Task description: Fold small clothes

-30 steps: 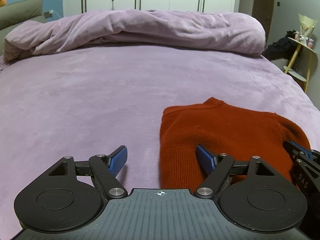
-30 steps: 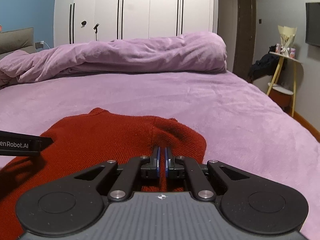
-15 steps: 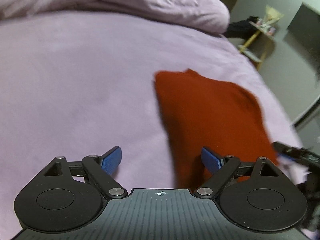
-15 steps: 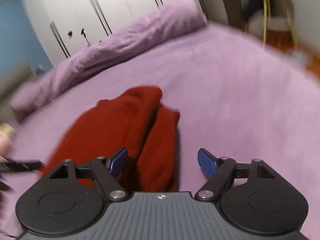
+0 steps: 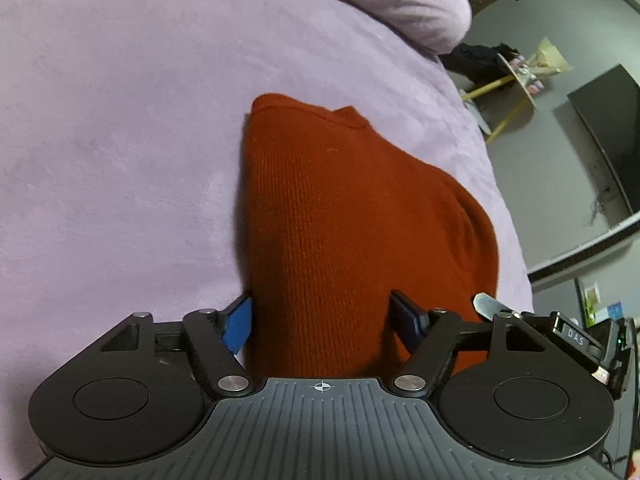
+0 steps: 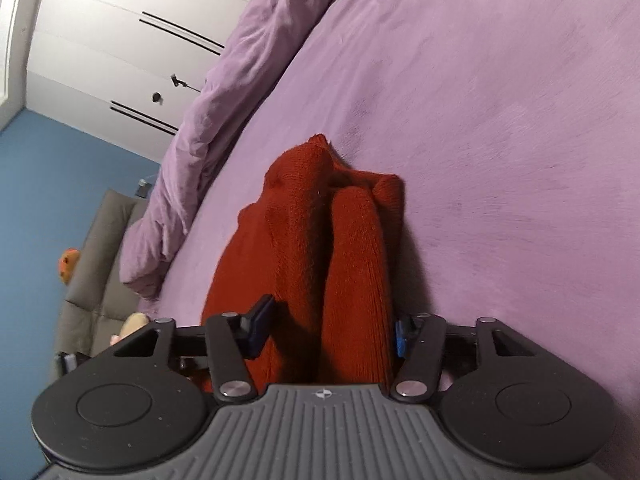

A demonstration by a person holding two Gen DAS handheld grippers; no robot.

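Note:
A folded rust-red knit sweater (image 5: 352, 216) lies on the purple bed cover (image 5: 120, 140). My left gripper (image 5: 324, 320) is open, tilted, with the near left edge of the sweater between its blue pads. My right gripper (image 6: 332, 332) is open, tilted the other way, with the sweater's (image 6: 340, 248) near right folds between its fingers. The right gripper's body shows at the right edge of the left wrist view (image 5: 576, 336). Neither gripper is closed on the cloth.
A bunched purple duvet (image 6: 224, 92) lies along the far side of the bed, before white wardrobe doors (image 6: 120, 52). A grey sofa (image 6: 92, 264) stands by the blue wall. A side table (image 5: 516, 76) and a dark TV (image 5: 608, 128) stand beyond the bed's right edge.
My right gripper opened from shut and now straddles the sweater's right folds. Both grippers tilted and moved in over the sweater's near edge. The left gripper stayed open.

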